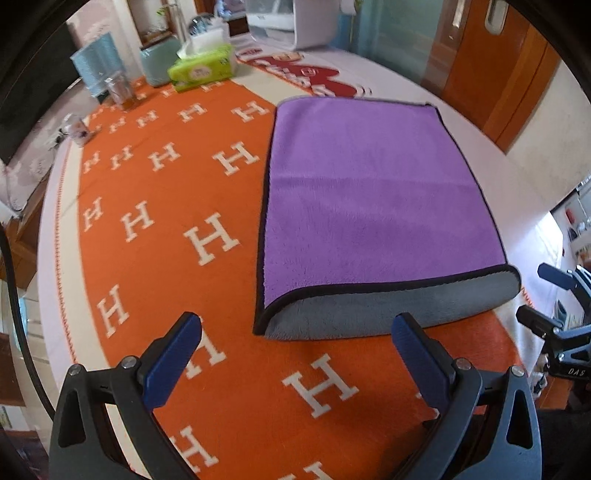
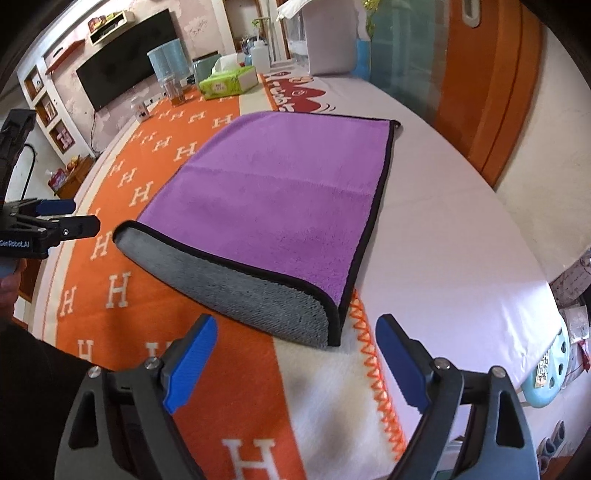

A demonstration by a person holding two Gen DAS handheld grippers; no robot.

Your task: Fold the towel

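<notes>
A purple towel point(image 1: 369, 199) with a grey underside and black trim lies folded in half on an orange blanket point(image 1: 155, 229). Its fold faces me, with the grey side rolled over along the near edge. My left gripper point(image 1: 295, 332) is open and empty, just short of the towel's near left corner. My right gripper point(image 2: 295, 332) is open and empty, just short of the near right corner of the towel point(image 2: 273, 192). The right gripper also shows at the right edge of the left wrist view point(image 1: 554, 295). The left gripper shows at the left edge of the right wrist view point(image 2: 55, 221).
A green tissue box point(image 1: 203, 68), a teal canister point(image 1: 159, 61), a glass jar point(image 1: 118, 88) and a blue container point(image 1: 96, 61) stand at the table's far left. A white appliance point(image 1: 291, 22) stands at the back. White tablecloth point(image 2: 461, 221) lies right of the towel.
</notes>
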